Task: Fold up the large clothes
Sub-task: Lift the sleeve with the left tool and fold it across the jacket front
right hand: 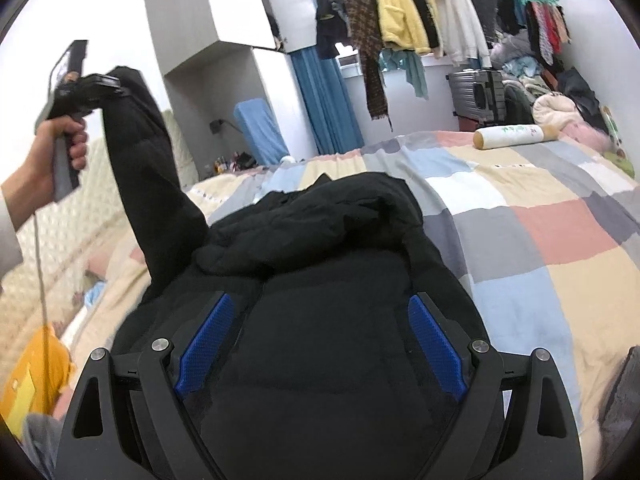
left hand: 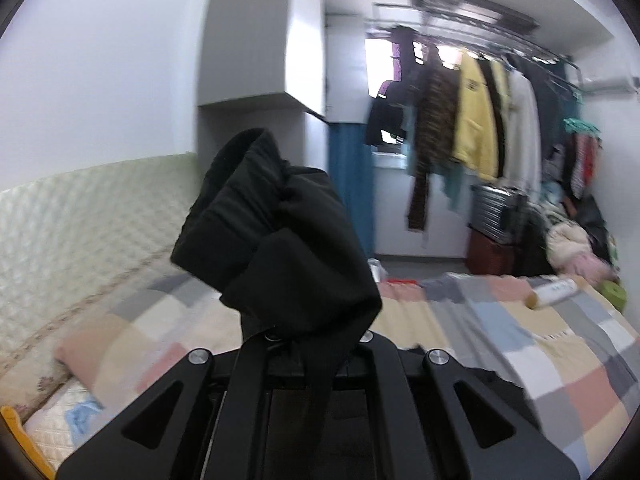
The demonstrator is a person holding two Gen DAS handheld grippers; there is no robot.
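A large black padded jacket (right hand: 320, 264) lies bunched on the checkered bedspread (right hand: 540, 216). My left gripper (right hand: 100, 84) is raised high at the left and is shut on the jacket's sleeve (right hand: 152, 176), which hangs from it down to the body. In the left wrist view the sleeve cuff (left hand: 276, 232) bulges out of my left gripper (left hand: 288, 344) and hides its fingertips. My right gripper (right hand: 320, 344) is open, its blue pads (right hand: 204, 344) spread on either side of the jacket's body just above the fabric.
A cylindrical bolster pillow (right hand: 512, 136) lies at the far side of the bed. A quilted headboard (left hand: 80, 220) runs along the left wall. Hanging clothes (right hand: 400, 4), a suitcase (right hand: 476, 92), a blue curtain (right hand: 328, 100) and a grey cabinet (right hand: 208, 8) stand beyond the bed. A yellow object (right hand: 32, 380) sits low left.
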